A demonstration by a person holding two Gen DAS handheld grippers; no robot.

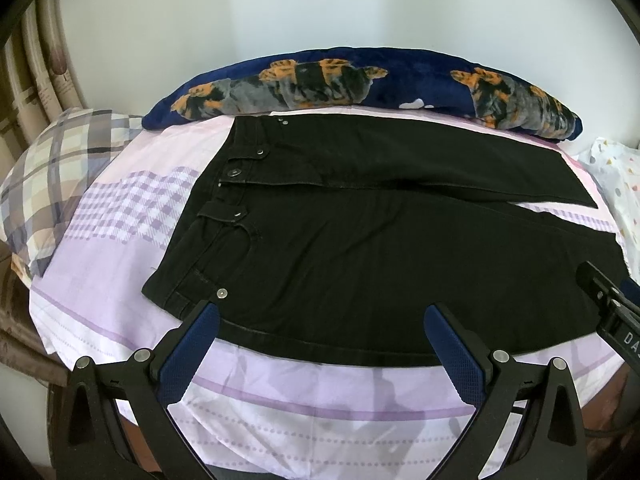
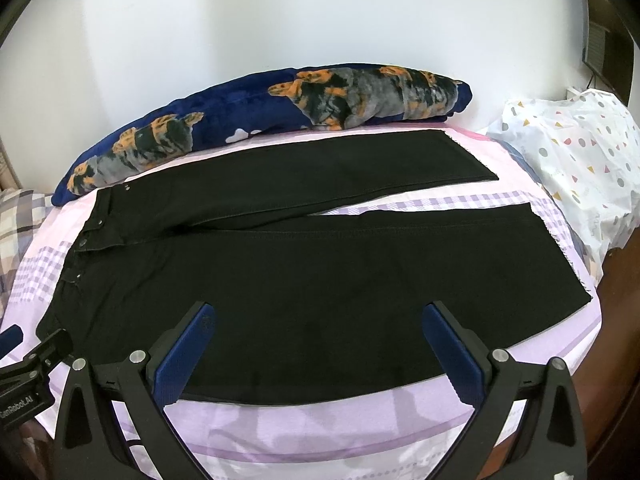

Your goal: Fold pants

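Observation:
Black pants (image 1: 360,248) lie flat on the bed, waistband to the left, both legs spread apart toward the right; they also show in the right wrist view (image 2: 320,280). My left gripper (image 1: 322,312) is open and empty, hovering over the pants' near edge by the waist and hip. My right gripper (image 2: 320,312) is open and empty, over the near leg's lower edge. The right gripper's body shows at the right edge of the left wrist view (image 1: 612,308); the left gripper's body shows at the left edge of the right wrist view (image 2: 28,364).
A pink and purple checked bedsheet (image 1: 132,208) covers the bed. A navy blanket with orange and grey print (image 1: 360,80) lies along the far wall. A plaid pillow (image 1: 52,172) sits left. A white dotted bundle (image 2: 580,160) sits right.

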